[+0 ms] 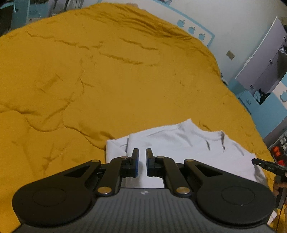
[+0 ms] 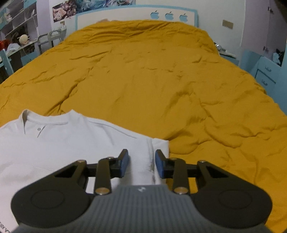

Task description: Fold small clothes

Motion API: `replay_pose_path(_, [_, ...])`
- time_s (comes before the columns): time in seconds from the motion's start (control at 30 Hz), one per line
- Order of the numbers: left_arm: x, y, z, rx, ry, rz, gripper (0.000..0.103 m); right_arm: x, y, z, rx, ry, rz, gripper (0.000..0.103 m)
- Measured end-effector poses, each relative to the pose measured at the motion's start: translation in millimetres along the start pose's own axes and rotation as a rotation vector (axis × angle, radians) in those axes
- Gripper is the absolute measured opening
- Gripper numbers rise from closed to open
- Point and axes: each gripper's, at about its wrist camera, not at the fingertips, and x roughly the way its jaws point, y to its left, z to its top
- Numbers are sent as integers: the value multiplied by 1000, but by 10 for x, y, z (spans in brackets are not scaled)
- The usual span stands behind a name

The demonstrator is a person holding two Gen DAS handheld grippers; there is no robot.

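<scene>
White shirt (image 2: pixel 59 141) lies flat on the mustard bedspread (image 2: pixel 143 75), near edge of the bed, collar pointing toward the headboard (image 2: pixel 136 15); long axis runs collar-to-hem, toward the cameras. Left sleeve folded in over the body. Button placket at the neck, light creases. Left gripper (image 1: pixel 142 162): jaws nearly shut, a narrow gap, nothing pinched. Right gripper (image 2: pixel 141 164): jaws partly open above the right sleeve, holding nothing.

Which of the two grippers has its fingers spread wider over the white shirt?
The right gripper: a broad gap shows white shirt between its blue pads. The left gripper leaves only a narrow slit, nothing visibly pinched.
</scene>
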Motion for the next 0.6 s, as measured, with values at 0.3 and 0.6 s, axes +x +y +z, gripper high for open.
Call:
replay_pose_path(0.3, [298, -71, 22, 50, 64, 44, 7, 72, 36, -37, -14, 2, 22, 16])
replay_pose_path(0.6, [123, -26, 39, 56, 31, 79, 25, 128, 16, -83, -5, 0, 30, 30])
